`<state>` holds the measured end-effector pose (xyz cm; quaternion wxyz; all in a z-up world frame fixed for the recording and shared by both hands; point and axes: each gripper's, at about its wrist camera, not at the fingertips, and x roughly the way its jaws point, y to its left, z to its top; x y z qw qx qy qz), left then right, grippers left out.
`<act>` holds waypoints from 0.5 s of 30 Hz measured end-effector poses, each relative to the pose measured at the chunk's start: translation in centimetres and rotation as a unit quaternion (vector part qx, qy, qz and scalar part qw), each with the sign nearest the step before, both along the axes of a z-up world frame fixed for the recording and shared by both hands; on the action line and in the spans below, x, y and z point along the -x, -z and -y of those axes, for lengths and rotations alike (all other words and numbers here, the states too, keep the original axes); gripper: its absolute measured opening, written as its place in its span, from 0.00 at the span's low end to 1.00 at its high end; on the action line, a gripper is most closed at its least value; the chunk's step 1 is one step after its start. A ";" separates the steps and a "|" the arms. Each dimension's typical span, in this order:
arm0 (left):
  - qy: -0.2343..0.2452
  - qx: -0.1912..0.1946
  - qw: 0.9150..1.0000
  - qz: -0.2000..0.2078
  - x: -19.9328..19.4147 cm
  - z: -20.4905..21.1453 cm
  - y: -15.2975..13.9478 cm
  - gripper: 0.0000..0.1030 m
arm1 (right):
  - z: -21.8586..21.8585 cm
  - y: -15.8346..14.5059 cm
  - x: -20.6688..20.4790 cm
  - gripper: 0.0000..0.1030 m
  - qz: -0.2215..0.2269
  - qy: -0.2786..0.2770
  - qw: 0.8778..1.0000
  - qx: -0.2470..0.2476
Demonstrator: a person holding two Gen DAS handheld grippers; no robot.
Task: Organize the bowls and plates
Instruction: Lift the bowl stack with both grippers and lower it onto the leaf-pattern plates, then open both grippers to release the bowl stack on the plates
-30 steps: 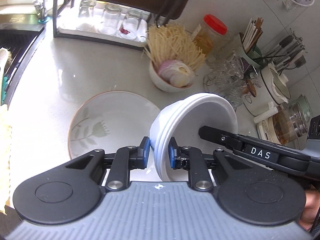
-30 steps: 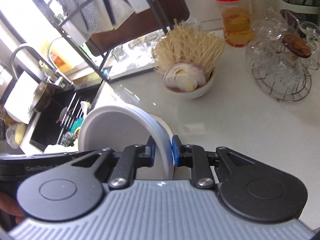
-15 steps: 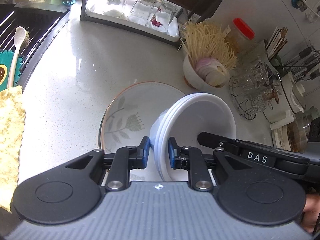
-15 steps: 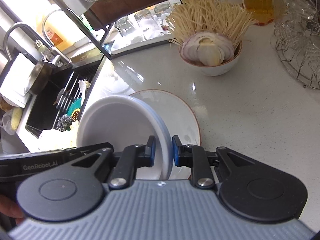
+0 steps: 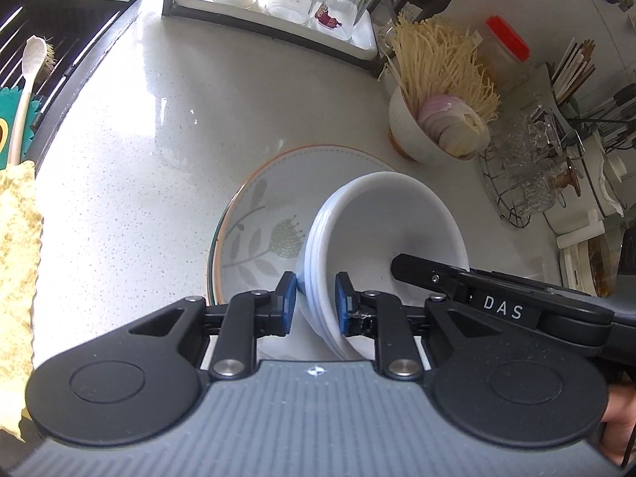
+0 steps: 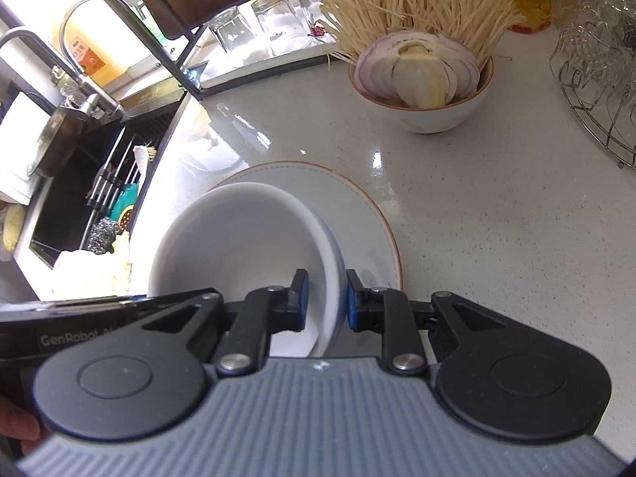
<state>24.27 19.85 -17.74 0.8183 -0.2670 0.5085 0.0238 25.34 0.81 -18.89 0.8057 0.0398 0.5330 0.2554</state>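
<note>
A stack of white bowls (image 5: 381,218) hangs tilted just above a floral plate with an orange rim (image 5: 262,206) on the white counter. My left gripper (image 5: 315,300) is shut on the stack's near-left rim, one blue pad outside and one inside. My right gripper (image 6: 326,298) is shut on the opposite rim of the same bowl stack (image 6: 238,246), and one of its fingers (image 5: 401,264) reaches into the bowl. In the right wrist view the plate (image 6: 357,214) shows behind and beside the stack. The stack's underside is hidden, so contact with the plate cannot be told.
A bowl of sliced onion and enoki mushrooms (image 5: 433,131) stands just beyond the plate. A tray of upturned glasses (image 5: 278,0) sits at the back, a wire basket of glassware (image 5: 528,175) at the right. The black sink (image 5: 39,39) and a yellow cloth (image 5: 16,238) lie left.
Both grippers have come down with the bowl stack and moved over the floral plate. The plate now lies right under the stack, and both grips look the same.
</note>
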 end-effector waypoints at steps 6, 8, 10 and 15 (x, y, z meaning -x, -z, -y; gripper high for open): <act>0.007 -0.005 1.000 0.009 -0.3 0.3 -0.7 0.22 | -0.1 -0.8 0.1 0.22 0.004 0.000 1.000 0.005; 0.005 0.000 1.000 0.009 -0.3 0.2 -0.7 0.33 | 0.1 -0.8 -0.1 0.22 0.000 0.001 1.000 0.001; 0.007 0.000 1.000 0.012 -0.2 0.1 -1.0 0.39 | 0.2 -0.8 -0.3 0.29 -0.003 0.008 1.000 0.000; 0.012 -0.013 0.999 0.028 -0.3 0.3 -2.5 0.42 | 0.8 -1.6 -0.2 0.43 0.009 0.025 1.000 -0.014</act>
